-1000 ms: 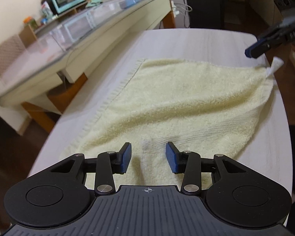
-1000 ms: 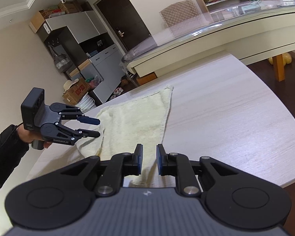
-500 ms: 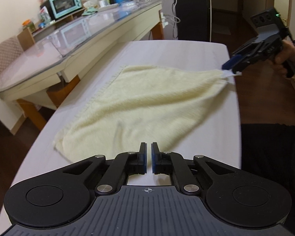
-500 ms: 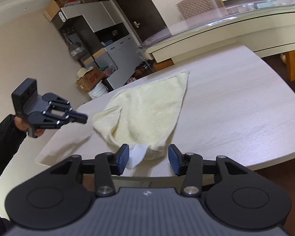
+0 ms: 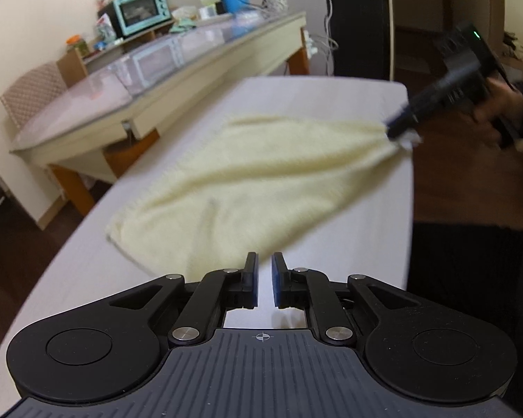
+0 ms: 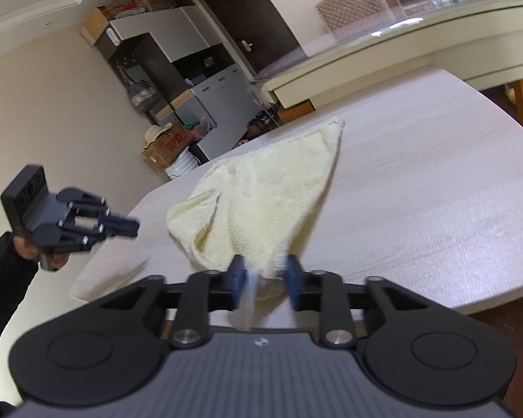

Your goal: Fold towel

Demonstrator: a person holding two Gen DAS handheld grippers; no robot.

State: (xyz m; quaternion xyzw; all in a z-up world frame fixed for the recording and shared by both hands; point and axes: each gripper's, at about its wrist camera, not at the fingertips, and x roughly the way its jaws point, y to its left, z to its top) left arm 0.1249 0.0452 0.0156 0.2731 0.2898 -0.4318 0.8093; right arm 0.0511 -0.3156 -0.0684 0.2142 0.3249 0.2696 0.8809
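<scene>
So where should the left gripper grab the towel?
Take the rumpled corner of the towel nearest the left gripper, coming in from that gripper's side of the table with the jaws opened. That corner humps up off the surface, and the right gripper holds the neighbouring corner.

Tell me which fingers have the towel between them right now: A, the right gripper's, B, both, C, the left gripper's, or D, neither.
A: the towel's corner sits between the right gripper's fingers, while the left gripper is off the towel with only bare table between its fingers.
</scene>
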